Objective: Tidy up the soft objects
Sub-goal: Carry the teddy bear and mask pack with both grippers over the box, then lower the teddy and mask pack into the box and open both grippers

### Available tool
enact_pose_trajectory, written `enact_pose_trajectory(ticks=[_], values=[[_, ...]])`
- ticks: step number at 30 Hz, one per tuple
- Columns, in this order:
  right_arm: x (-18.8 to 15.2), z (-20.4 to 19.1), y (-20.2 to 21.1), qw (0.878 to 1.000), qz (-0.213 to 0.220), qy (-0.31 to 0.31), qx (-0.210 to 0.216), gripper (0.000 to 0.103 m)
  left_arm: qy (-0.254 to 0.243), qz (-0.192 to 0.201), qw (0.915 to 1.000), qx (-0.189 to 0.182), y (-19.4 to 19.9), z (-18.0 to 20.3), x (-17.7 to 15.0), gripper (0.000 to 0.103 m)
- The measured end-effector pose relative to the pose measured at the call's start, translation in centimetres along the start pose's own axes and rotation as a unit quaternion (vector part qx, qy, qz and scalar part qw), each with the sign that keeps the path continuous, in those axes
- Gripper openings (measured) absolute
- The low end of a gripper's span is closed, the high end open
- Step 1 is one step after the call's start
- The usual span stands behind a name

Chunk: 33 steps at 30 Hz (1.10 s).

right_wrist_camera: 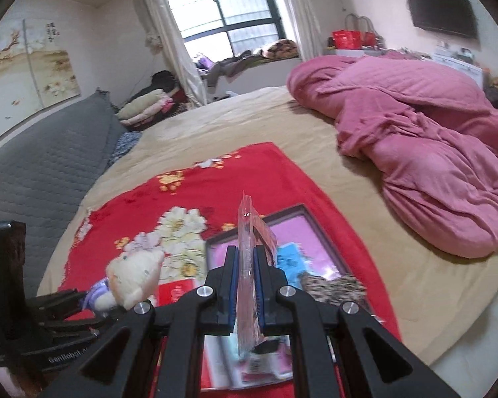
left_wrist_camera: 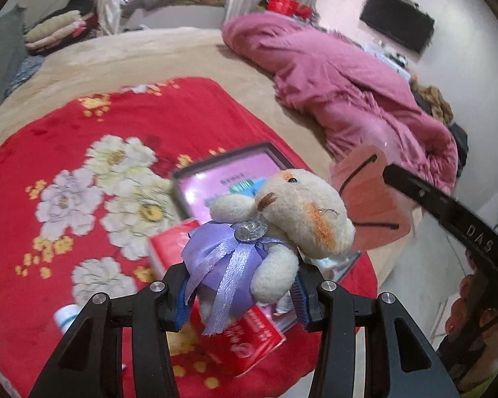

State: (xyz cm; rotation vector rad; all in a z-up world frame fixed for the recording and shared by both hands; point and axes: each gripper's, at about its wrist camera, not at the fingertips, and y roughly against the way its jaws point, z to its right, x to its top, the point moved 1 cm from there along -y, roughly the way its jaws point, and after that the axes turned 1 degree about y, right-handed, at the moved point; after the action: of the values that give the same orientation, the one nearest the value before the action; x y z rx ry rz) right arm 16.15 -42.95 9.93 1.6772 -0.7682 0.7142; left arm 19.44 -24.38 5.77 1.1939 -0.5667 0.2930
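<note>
Gripping a small cream plush animal with a purple satin ribbon and skirt (left_wrist_camera: 265,232), our left gripper (left_wrist_camera: 242,293) has its blue-padded fingers (left_wrist_camera: 182,308) pressed against the toy's purple body from both sides. We carry the toy in the air above a red fleece blanket printed with white and yellow flowers (left_wrist_camera: 83,179). In the right wrist view the same plush (right_wrist_camera: 132,278) shows at lower left, sticking out of the black gripper frame.

Our right gripper (right_wrist_camera: 245,275) is closed tight on a thin flat packet of clear plastic with a pink card inside (right_wrist_camera: 247,232). We see the packet edge-on, standing up between the pads. From the left wrist view its pink face (left_wrist_camera: 368,199) shows just behind the plush's head, with one black finger (left_wrist_camera: 415,189) of the right gripper reaching in from the right.

Below both grippers, on the red blanket, lies a dark-framed shallow box with a pink lining (right_wrist_camera: 302,232) and a red carton with white lettering (left_wrist_camera: 249,341). The blanket covers part of a beige bed sheet (right_wrist_camera: 215,119). A crumpled pink quilt (right_wrist_camera: 431,152) lies well apart, toward the bed's far right.
</note>
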Motion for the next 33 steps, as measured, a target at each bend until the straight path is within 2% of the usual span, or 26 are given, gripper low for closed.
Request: enact_pose_trajectory(ticks=[10,13,16,21,33], values=[[0.0,5.1,-0.4,0.998,0.0,-0.004,-0.059,0.009,-0.034,-0.052,0.998,0.005,-7.1,4.0,-0.1,0.05],[-0.6,5.2,-2.5,0.997,-0.024,0.014,-0.068,0.009,-0.039,-0.065,0.9971,0.01,-8.6,4.3,-0.4,0.05],[-1.6,4.6,-5.1,0.997,-0.057,0.023,-0.055,0.009,-0.041,-0.078,0.996,0.013,-9.8,4.3,-0.6,0.05],[-3.5,4.5,-8.3,0.996,-0.091,-0.009,-0.012,0.009,-0.048,-0.083,0.9952,0.016,-10.7,4.0,-0.6,0.05],[-5.9,7.2,-10.4,0.986,-0.138,-0.089,0.043,0.011,-0.045,-0.09,0.9947,0.021,-12.3,3.6,-0.3,0.051]])
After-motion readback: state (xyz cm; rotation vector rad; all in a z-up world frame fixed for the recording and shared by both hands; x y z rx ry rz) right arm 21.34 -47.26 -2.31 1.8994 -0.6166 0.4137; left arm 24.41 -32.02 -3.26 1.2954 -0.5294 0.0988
